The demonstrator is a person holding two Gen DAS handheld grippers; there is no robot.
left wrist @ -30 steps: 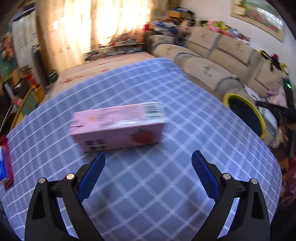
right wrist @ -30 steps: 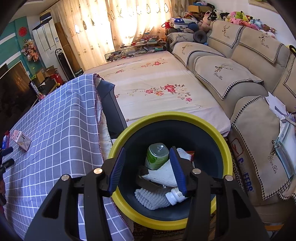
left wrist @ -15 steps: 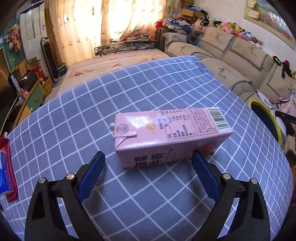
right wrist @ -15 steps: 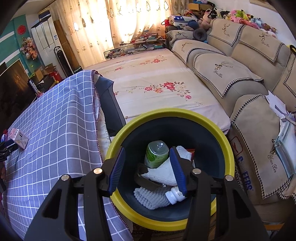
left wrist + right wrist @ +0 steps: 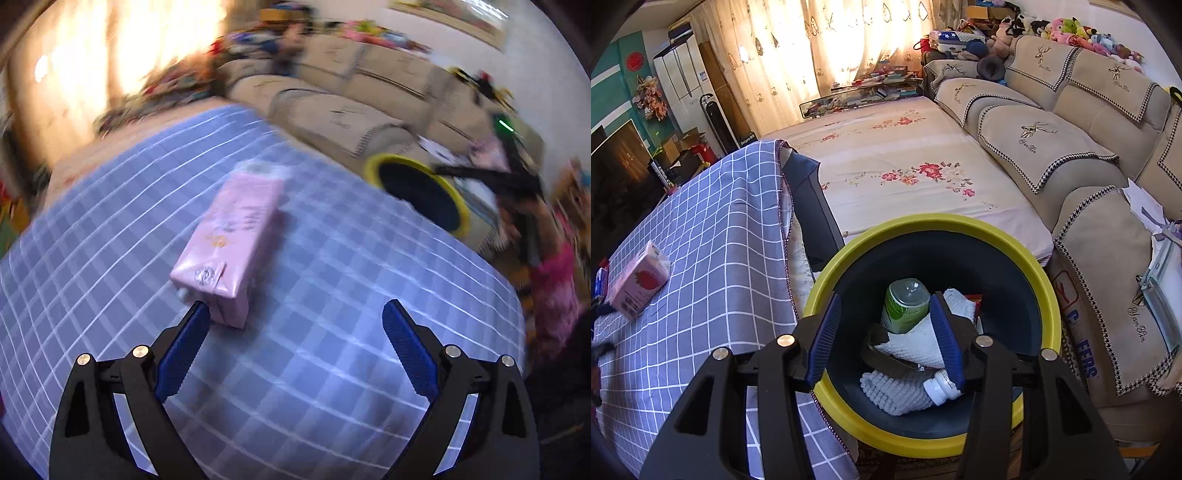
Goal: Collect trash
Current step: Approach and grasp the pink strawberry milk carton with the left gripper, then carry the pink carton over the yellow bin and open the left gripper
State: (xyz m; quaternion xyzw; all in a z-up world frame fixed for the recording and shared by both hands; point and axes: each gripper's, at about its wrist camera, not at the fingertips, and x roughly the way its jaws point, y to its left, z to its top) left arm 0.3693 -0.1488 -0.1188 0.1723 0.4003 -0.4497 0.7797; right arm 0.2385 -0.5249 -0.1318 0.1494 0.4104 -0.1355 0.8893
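A pink strawberry milk carton (image 5: 236, 236) lies on its side on the blue checked tablecloth (image 5: 317, 332); it also shows far left in the right wrist view (image 5: 639, 284). My left gripper (image 5: 295, 314) is open, its left fingertip touching the carton's near end. The left wrist view is motion-blurred. My right gripper (image 5: 886, 306) is open and empty, held over the yellow-rimmed dark bin (image 5: 1049, 288). The bin holds a green bottle (image 5: 907, 306), white cloths and a small white bottle. The bin also shows in the left wrist view (image 5: 384, 162).
The checked table (image 5: 701, 229) ends just left of the bin. A beige sofa (image 5: 1071, 122) runs along the right. A floral bed cover (image 5: 905, 162) lies behind the bin. A red and blue packet (image 5: 600, 277) sits at the table's far left edge.
The carton has turned from lying crosswise to pointing away from my left gripper, which has swung and now touches its near end. My right gripper stays open over the bin.
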